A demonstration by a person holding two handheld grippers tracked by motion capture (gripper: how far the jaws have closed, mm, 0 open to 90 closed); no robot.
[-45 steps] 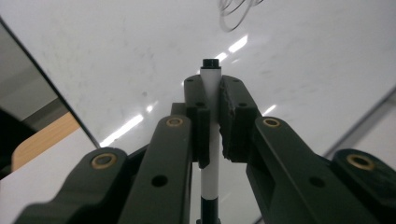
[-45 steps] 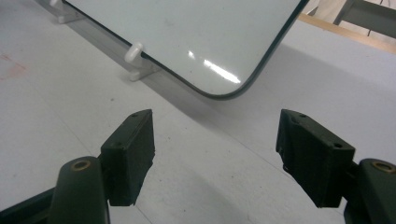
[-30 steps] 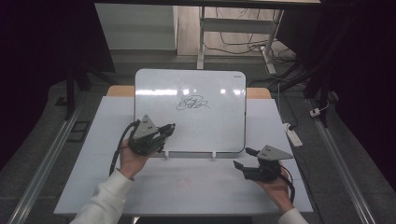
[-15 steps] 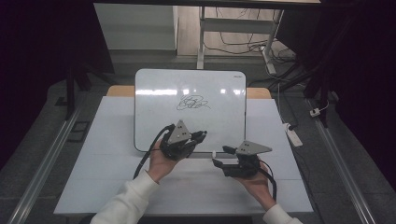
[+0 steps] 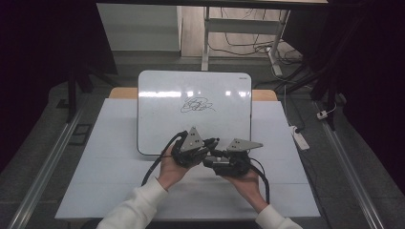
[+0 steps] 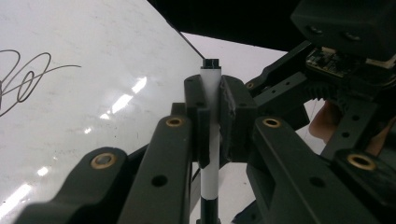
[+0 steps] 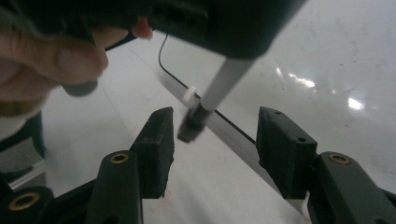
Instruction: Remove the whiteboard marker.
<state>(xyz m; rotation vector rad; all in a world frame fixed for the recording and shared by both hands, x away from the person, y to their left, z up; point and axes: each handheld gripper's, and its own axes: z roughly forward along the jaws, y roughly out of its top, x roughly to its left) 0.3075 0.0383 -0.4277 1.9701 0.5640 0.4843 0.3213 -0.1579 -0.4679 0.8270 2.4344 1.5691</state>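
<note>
- Left tongs (image 5: 213,142) clamped tight on a white marker (image 6: 211,93), just over the near edge of the whiteboard (image 5: 157,102) on the worktop (image 5: 95,157).
- Right tongs (image 7: 212,140) been closing in, pads still clear of the marker's black end (image 7: 191,128) sitting between them.
- Both tongs nearly touching, mid-worktop.

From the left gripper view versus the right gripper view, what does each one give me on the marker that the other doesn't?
Left gripper view: the left gripper shut on the white marker, its black end sticking up past the jaws, and the scribble on the whiteboard.

Right gripper view: the marker's black lower tip between the right gripper's jaws, which have just been closing but don't touch it yet.

Both: the marker and the glossy whiteboard.
</note>
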